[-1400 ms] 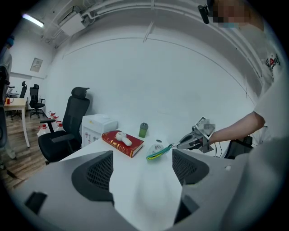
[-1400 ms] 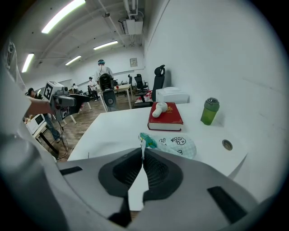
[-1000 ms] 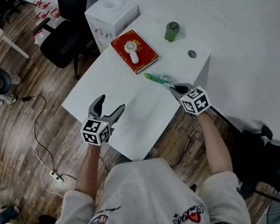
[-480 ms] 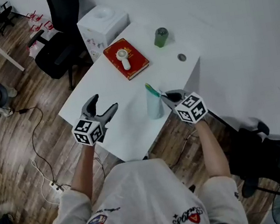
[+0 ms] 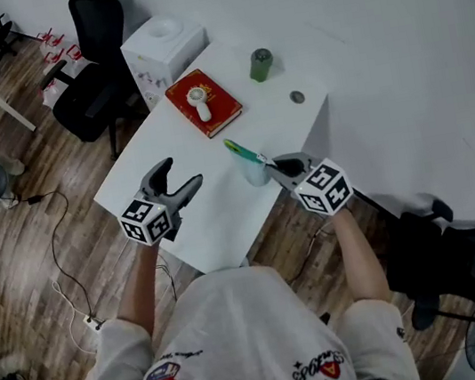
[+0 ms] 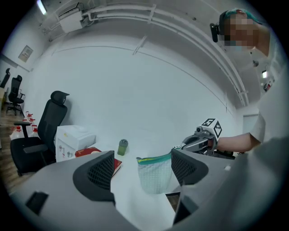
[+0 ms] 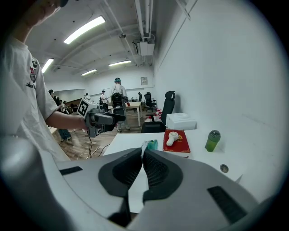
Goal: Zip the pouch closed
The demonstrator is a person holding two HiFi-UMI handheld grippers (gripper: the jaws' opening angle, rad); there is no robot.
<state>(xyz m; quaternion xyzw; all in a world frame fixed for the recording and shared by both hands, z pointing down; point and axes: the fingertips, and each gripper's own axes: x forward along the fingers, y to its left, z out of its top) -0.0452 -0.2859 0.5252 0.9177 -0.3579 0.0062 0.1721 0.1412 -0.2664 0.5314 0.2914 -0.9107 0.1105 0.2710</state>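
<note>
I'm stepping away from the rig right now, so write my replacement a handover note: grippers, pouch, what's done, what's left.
Right gripper: shut on one end of the pouch's green top edge; the pouch hangs over the table.
Left gripper: open, empty, facing the pouch but apart from it.
Done: pouch picked up.
Left: probably steady the pouch with the free gripper and pull the zip along. How far it is zipped already can't be told.
</note>
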